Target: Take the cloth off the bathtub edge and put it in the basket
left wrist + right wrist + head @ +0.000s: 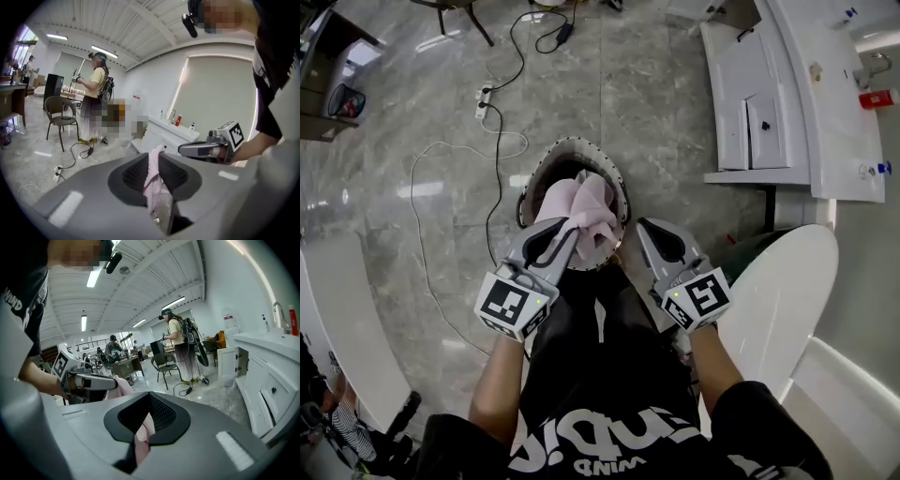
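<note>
from the head view, the pink cloth [586, 206] is bunched up over the mouth of the basket [572, 143]. the basket stands on the grey floor [656, 84], just past the person's legs. the left claw [567, 234] is at the near left side of the cloth and touches it. the right claw [642, 225] is at the near right side of the basket, just beside the edge of the cloth. a black cable [497, 169] lies on the floor to the left of the basket. a white cupboard [750, 122] stands far off to the right

in the left gripper view, the left claw is closed on the cloth. a strip of pink cloth sticks up between its two jaws and hangs down in the gap. the right claw is near, on the right side. far away on the left there is a chair [58, 112], with a person [96, 89] standing beside it

in the right gripper view, the right claw is closed too. a fold of the same pink cloth is pinched between its jaws. the left claw is near, on the left, and more of the cloth is bunched at its tip. the white cupboard is on the right with a door open
</note>
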